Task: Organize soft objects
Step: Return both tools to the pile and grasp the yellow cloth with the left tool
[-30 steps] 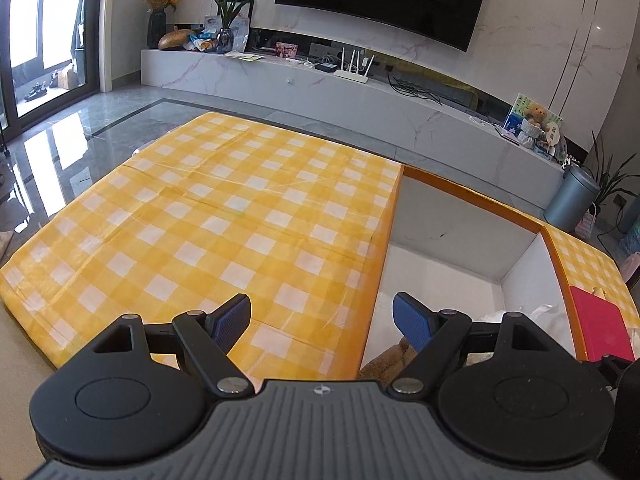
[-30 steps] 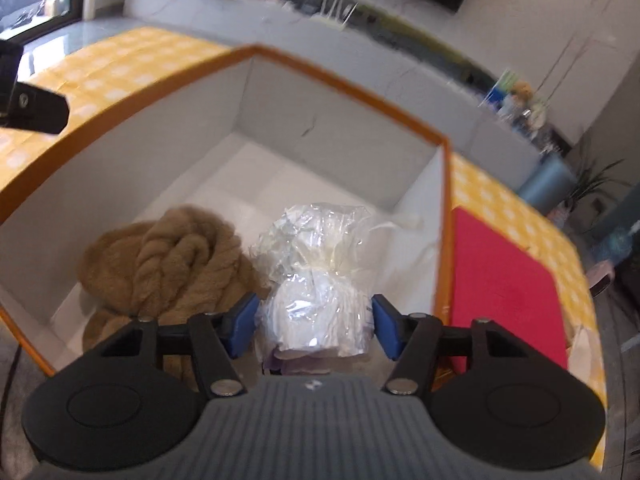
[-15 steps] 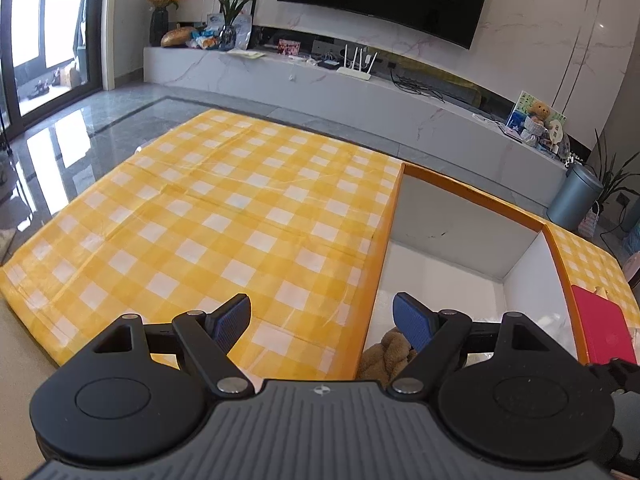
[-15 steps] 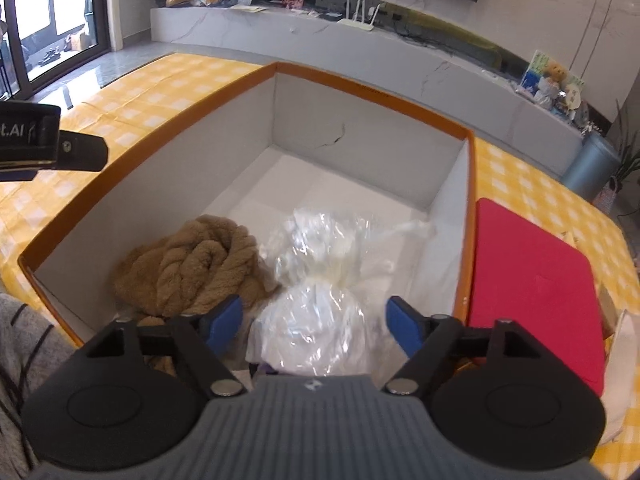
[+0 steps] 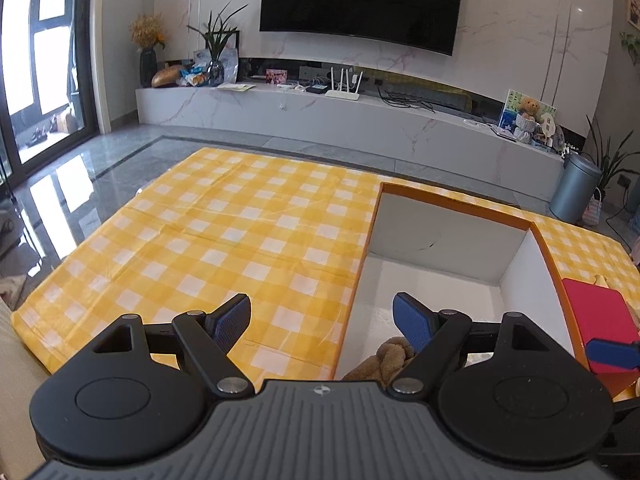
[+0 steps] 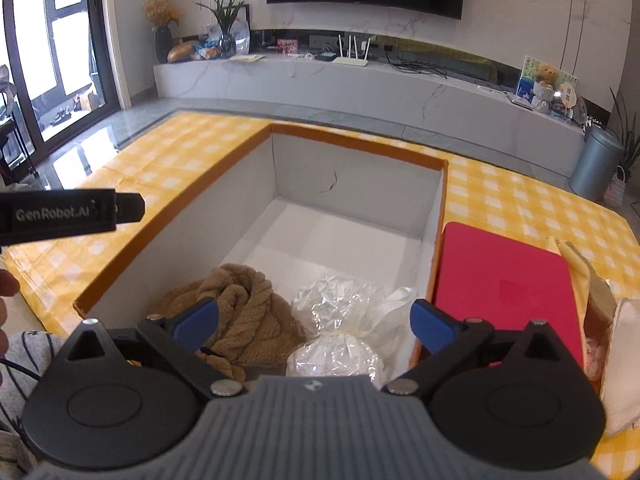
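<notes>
An open box (image 6: 256, 184) with orange rim and white walls sits on the yellow checked cloth (image 5: 208, 240). Inside at its near end lie a brown fuzzy twisted soft item (image 6: 244, 312) and a clear plastic bag of white stuff (image 6: 340, 336). My right gripper (image 6: 314, 320) is open and empty, held above and in front of both. My left gripper (image 5: 322, 320) is open and empty over the box's left rim (image 5: 352, 304); the brown item (image 5: 384, 364) peeks out below it.
A red flat lid (image 6: 504, 292) lies right of the box, with beige and white cloths (image 6: 600, 304) past it. A marble TV bench (image 5: 360, 116) and a grey bin (image 5: 572, 188) stand beyond the table. The left tool's body (image 6: 68, 216) shows at left.
My right gripper opened, let go of the plastic bag in the box, and pulled back and up. My left gripper rose a little and stayed open.
</notes>
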A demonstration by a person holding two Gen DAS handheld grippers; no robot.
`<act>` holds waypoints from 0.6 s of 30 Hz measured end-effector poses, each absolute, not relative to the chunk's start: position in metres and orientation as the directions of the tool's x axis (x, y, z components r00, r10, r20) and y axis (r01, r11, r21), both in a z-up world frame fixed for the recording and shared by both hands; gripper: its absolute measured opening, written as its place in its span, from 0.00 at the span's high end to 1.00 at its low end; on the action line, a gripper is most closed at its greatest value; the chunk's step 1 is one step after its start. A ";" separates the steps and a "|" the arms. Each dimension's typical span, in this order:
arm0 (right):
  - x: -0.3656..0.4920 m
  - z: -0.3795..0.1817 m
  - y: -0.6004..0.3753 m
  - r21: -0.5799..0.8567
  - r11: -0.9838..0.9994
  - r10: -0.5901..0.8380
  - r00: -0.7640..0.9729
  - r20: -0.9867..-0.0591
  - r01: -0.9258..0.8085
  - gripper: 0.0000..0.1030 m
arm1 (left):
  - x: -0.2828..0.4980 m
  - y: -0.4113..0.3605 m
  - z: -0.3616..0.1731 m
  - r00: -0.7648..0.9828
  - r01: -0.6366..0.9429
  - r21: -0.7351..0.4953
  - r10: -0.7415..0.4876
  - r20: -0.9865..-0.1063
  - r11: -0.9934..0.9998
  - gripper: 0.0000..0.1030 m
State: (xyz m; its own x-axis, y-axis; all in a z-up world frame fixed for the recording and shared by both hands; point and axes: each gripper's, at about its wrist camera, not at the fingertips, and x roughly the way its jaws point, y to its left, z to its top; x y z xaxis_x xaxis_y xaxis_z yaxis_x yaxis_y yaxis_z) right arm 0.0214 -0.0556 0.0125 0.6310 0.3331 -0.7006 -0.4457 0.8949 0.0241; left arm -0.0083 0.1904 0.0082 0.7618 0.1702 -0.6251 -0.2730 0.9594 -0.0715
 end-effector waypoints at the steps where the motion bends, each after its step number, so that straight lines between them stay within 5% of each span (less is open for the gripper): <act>1: 0.020 0.015 -0.058 0.023 0.895 0.335 0.637 -0.694 -0.445 0.03 | -0.009 0.188 0.010 0.765 -0.266 -0.071 0.166 -0.622 0.961 0.08; 18: -0.006 0.077 -0.164 -0.039 0.955 0.233 0.824 -0.516 -0.294 0.03 | -0.027 0.129 0.051 0.826 -0.159 -0.049 0.105 -0.554 0.986 0.08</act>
